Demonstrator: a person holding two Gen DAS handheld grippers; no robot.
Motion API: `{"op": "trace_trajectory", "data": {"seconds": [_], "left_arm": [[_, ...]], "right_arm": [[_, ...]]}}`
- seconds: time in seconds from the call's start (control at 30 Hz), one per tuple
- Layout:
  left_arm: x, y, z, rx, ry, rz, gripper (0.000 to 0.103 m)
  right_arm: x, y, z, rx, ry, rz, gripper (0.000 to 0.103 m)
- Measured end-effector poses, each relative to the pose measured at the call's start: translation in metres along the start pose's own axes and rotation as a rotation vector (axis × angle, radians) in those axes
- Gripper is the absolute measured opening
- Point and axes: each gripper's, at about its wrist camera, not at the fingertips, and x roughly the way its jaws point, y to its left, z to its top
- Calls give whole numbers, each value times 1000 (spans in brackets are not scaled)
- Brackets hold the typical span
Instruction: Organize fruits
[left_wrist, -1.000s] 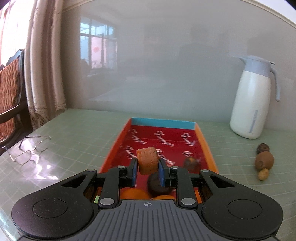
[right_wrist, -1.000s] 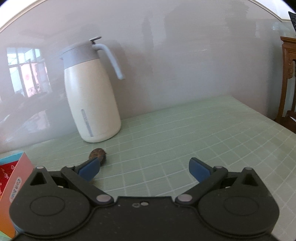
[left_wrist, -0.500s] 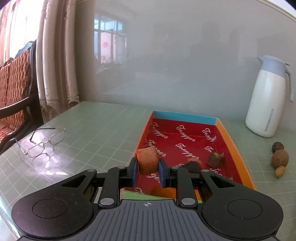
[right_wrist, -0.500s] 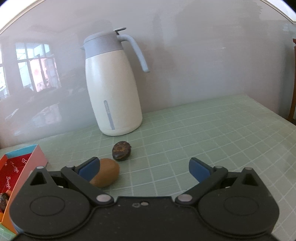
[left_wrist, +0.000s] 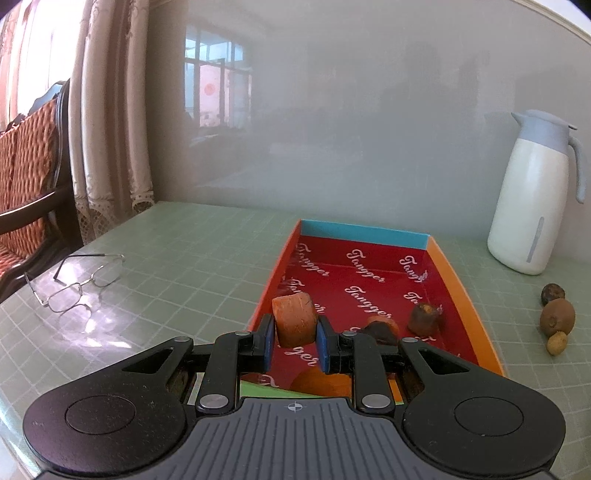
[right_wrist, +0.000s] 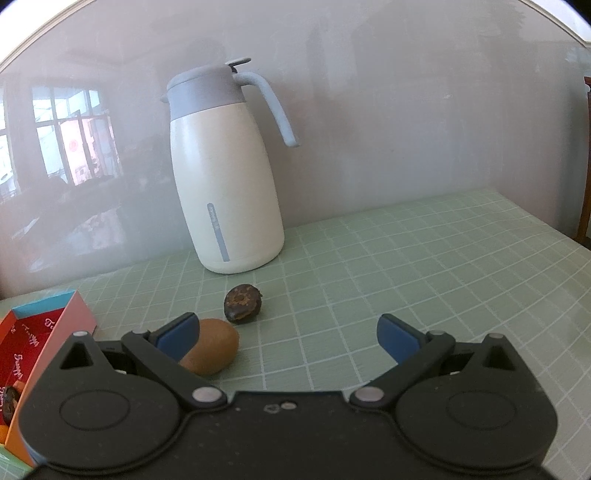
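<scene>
My left gripper (left_wrist: 293, 341) is shut on an orange carrot chunk (left_wrist: 294, 319) and holds it over the near left part of the red box (left_wrist: 458, 284). The box holds a dark fruit (left_wrist: 424, 318), another dark piece (left_wrist: 380, 331) and an orange fruit (left_wrist: 319, 382) at its near end. My right gripper (right_wrist: 288, 338) is open and empty. A brown kiwi (right_wrist: 214, 350) lies just behind its left fingertip, and a dark round fruit (right_wrist: 242, 302) lies beyond it. In the left wrist view the kiwi (left_wrist: 557, 316), dark fruit (left_wrist: 553, 294) and a small yellowish fruit (left_wrist: 556, 342) lie right of the box.
A white thermos jug (right_wrist: 221, 173) stands against the wall behind the fruits; it also shows in the left wrist view (left_wrist: 532, 199). Spectacles (left_wrist: 79, 282) lie on the green gridded table left of the box. A chair (left_wrist: 26, 177) stands at the far left.
My left gripper has drawn back and shifted left with the carrot chunk, now near the box's left wall. My right gripper has pulled back, bringing the kiwi and dark fruit into view.
</scene>
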Motion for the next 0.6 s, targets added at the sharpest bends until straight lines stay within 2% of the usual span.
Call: {"op": "trace_trajectory", "data": {"seconds": [0.5, 0.57, 0.6], "left_arm": [[-2, -4, 2, 4, -14, 6, 25], [-4, -4, 2, 1, -23, 6, 42], [-6, -4, 3, 0, -36, 11, 66]], "right_arm": [[-3, -10, 2, 9, -6, -8, 103], [-3, -10, 3, 7, -5, -10, 103], [-4, -11, 3, 5, -6, -9, 103]]}}
